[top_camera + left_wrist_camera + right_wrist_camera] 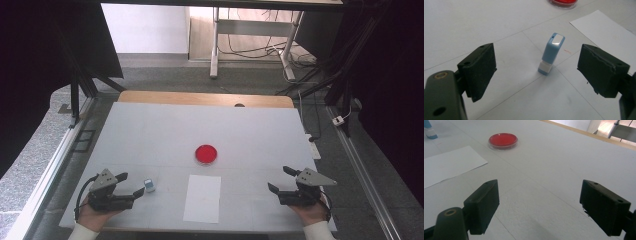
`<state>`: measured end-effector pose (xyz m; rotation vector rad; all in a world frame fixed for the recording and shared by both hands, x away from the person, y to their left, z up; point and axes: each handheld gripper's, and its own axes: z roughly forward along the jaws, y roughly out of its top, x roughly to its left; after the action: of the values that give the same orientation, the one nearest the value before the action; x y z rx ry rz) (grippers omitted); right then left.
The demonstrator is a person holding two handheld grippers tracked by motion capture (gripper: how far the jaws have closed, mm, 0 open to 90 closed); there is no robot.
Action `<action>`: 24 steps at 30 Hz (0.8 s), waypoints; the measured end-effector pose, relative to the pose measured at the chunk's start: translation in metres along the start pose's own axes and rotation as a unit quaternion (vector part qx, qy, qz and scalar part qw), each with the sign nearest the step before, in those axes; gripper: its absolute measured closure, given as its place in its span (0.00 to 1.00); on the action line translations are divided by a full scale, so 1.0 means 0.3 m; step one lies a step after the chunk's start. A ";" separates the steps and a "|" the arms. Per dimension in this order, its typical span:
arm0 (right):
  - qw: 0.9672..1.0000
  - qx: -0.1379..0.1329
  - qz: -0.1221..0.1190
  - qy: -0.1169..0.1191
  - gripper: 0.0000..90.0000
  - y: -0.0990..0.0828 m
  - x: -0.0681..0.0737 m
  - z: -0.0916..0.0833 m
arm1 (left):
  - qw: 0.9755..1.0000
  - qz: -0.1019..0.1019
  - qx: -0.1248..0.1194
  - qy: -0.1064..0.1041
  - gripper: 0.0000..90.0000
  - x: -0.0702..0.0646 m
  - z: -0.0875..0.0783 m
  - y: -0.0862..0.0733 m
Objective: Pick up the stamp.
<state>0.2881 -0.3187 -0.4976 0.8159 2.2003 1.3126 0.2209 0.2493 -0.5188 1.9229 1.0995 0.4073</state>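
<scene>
A small light-blue stamp point(550, 53) with a white base stands upright on the white table, seen as a tiny block point(149, 185) in the high view. My left gripper point(129, 185) is open at the table's near left, its jaws wide apart just short of the stamp point(536, 72). A round red ink pad point(206, 154) lies at the table's middle, also in the right gripper view point(503, 141). A white sheet of paper point(202, 198) lies near the front edge. My right gripper point(280, 180) stands open at the near right, nothing between its jaws point(539, 207).
The white table top point(165, 130) has a wooden strip point(205, 98) along its far edge. Metal rails point(50, 170) run along both sides, and cables point(320, 90) lie on the floor beyond the far right corner.
</scene>
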 end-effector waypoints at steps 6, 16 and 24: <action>1.000 -0.001 0.001 -0.002 0.18 0.000 0.000 0.000 | 1.000 0.004 0.001 -0.002 0.17 -0.006 -0.002 0.001; 1.000 -0.001 -0.002 -0.006 0.18 -0.001 0.001 0.000 | 1.000 0.012 -0.002 -0.006 0.17 -0.013 -0.007 0.007; 1.000 -0.001 -0.003 -0.008 0.18 -0.001 0.002 0.001 | 1.000 0.024 -0.007 -0.017 0.17 -0.034 -0.014 0.023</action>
<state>0.2876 -0.3183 -0.4982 0.8164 2.1871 1.2995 0.2162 0.2414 -0.5096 1.9402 1.0286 0.4055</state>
